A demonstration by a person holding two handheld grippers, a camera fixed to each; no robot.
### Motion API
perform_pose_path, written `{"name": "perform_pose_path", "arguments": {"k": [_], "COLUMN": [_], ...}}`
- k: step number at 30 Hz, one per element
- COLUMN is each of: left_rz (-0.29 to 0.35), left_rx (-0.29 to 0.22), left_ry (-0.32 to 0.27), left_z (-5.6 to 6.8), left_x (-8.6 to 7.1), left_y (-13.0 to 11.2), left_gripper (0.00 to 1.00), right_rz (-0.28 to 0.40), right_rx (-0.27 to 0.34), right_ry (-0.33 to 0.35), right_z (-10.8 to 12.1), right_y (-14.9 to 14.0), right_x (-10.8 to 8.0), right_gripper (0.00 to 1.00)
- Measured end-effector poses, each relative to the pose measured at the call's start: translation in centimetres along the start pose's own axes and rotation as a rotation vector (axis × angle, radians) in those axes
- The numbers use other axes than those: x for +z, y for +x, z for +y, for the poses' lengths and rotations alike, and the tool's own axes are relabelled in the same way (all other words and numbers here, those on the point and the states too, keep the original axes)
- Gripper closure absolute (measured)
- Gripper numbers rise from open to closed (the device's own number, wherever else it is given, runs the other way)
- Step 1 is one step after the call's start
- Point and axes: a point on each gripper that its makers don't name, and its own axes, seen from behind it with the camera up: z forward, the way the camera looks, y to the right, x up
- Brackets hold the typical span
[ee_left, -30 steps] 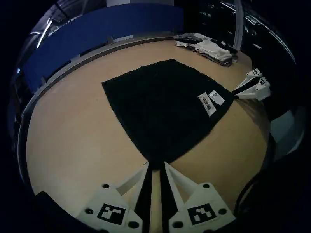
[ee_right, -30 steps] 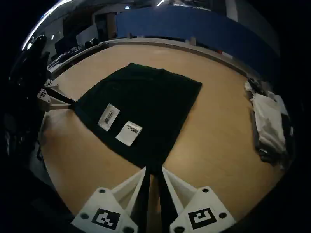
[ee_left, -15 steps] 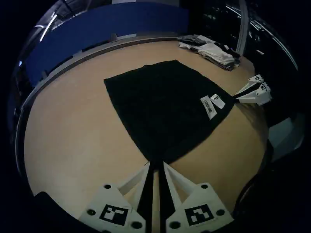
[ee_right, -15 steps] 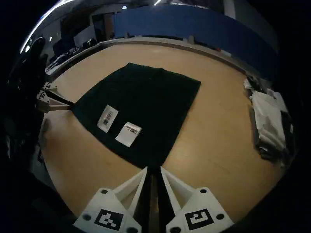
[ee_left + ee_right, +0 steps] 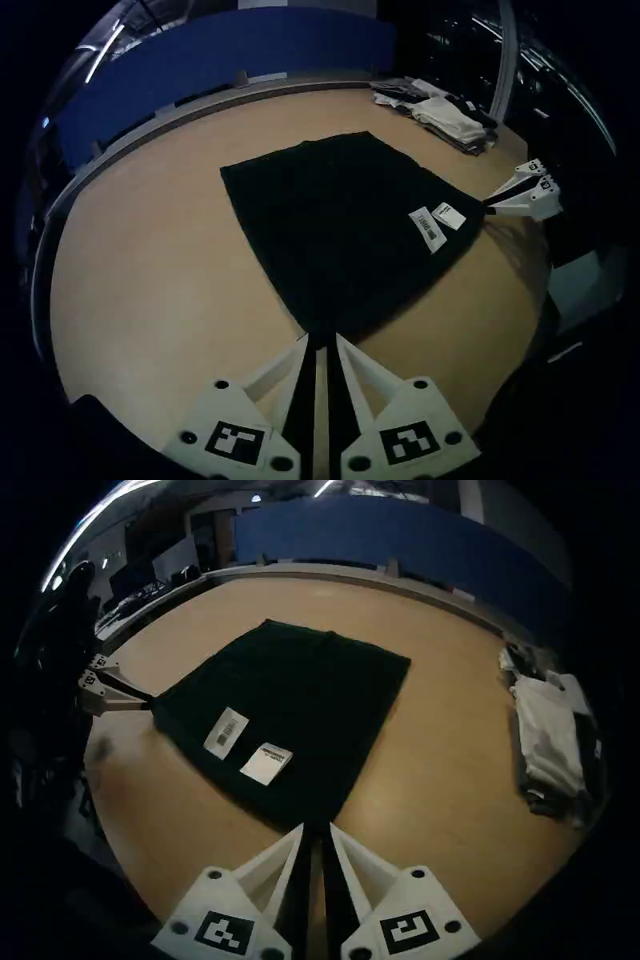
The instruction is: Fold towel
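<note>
towel [image 5: 344, 224] flat, long axis unclear | left tool [image 5: 320, 342] clenched on corner | right tool [image 5: 316, 830] likewise

The towel [image 5: 344, 224] is dark matt cloth bearing two white paper-like tags [image 5: 436, 222]. Beneath the towel, the table [image 5: 160, 264] looks like smooth, slightly glossy wood. The left gripper [image 5: 321, 338] has matt white plastic fingers [image 5: 264, 380].

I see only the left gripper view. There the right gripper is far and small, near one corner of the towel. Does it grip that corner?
Observer: Yes. In the right gripper view, the right gripper has its fingers almost together, with a corner of the black towel between them.
Operator: How does my left gripper look from that side?
Observer: From there, the left gripper is seen side-on, and its tips meet the towel's neighbouring corner, at the far left.
</note>
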Motion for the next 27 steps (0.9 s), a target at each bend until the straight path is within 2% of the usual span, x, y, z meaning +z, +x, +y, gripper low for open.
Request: {"name": "perform_pose_path", "arguments": {"k": [8,27], "left_rz": [0.012,0.046], "left_rx": [-0.032,-0.119], "left_ry": [0.007,0.023], "left_z": [0.1,0.5], "left_x": [-1.6,-6.7], "left_y": [1.4,5.2], "left_gripper": [0.92,0.92], "right_rz": [0.038,0.102], "right_rx": [0.003,0.019], "right_ry": [-0.004,-0.015], "right_z": [0.1,-0.5], "right_y": [2.1,5.7], "right_x": [-2.1,-7.5], "right_gripper": [0.92,0.92]}}
